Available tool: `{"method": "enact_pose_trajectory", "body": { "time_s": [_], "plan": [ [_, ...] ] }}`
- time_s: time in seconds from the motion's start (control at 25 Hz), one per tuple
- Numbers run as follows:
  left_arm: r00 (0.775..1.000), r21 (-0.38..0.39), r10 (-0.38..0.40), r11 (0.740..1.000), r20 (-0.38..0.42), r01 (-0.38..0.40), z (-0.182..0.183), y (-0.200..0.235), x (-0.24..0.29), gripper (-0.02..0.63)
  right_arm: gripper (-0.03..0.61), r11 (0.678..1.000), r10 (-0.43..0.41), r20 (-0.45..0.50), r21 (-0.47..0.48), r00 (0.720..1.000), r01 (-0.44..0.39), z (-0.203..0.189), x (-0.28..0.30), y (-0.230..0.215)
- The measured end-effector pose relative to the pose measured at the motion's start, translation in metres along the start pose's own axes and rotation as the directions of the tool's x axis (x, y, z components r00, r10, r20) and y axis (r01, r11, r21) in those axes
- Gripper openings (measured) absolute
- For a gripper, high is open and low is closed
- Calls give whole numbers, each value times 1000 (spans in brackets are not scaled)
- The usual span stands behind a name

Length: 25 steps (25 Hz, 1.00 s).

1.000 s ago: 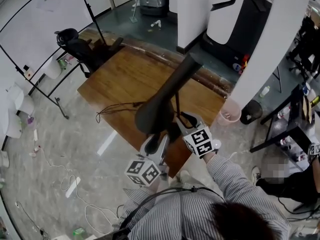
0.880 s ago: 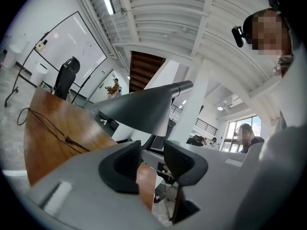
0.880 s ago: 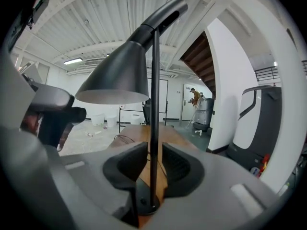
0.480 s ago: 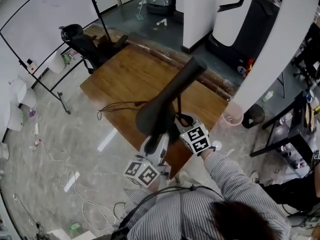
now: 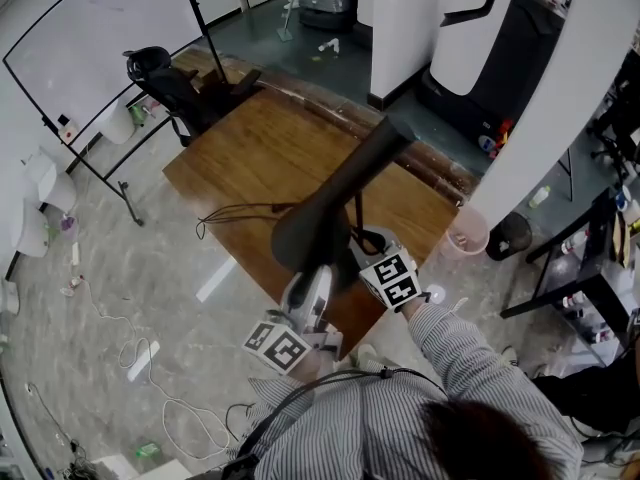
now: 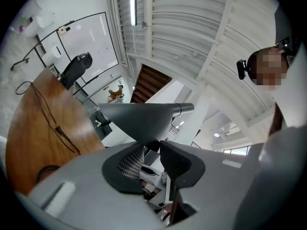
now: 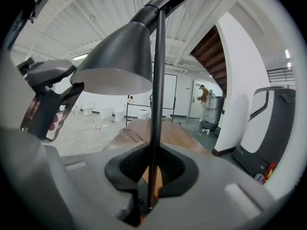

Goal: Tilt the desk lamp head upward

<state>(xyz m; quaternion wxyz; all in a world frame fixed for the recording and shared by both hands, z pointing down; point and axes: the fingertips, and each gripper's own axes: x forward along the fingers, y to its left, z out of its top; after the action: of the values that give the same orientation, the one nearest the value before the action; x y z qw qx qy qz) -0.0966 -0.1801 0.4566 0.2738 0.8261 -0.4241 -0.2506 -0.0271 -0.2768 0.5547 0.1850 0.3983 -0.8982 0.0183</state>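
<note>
The desk lamp stands on the near part of the wooden table [image 5: 250,148]. Its dark grey cone-shaped head [image 5: 318,213] points toward me and hangs low. My left gripper [image 5: 310,283] reaches up under the head. In the left gripper view the lower rim of the lamp head [image 6: 136,121] dips between the two pads, and the left gripper [image 6: 152,157] has its jaws closing around that rim with a small gap still showing. My right gripper [image 5: 365,253] is shut on the thin upright lamp stem [image 7: 156,104], which runs down between its pads [image 7: 129,169].
A black cable [image 5: 235,210] lies across the table. A black office chair [image 5: 160,83] and a whiteboard [image 5: 95,38] stand at the far left. A pink bin [image 5: 465,236] sits on the floor right of the table, beside a white pillar [image 5: 545,98].
The left gripper has edged up under the lamp head and its jaws have narrowed around the rim. The right gripper keeps its hold on the stem.
</note>
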Motion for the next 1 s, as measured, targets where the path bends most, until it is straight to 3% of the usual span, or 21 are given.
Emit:
{"method": "enact_pose_trajectory", "body": {
  "time_s": [0.24, 0.48, 1.0],
  "plan": [
    [1000, 28, 7, 1000, -14, -6, 3, 3, -2, 87, 44, 1000, -9, 9, -13, 1000, 9, 0, 2, -1],
    [999, 151, 37, 988, -20, -33, 29, 0, -8, 89, 44, 1000, -15, 4, -3, 1000, 15, 0, -1, -5],
    [995, 287, 96, 953, 25, -99, 91, -15, -25, 89, 44, 1000, -12, -5, -6, 1000, 12, 1, 0, -2]
  ]
}}
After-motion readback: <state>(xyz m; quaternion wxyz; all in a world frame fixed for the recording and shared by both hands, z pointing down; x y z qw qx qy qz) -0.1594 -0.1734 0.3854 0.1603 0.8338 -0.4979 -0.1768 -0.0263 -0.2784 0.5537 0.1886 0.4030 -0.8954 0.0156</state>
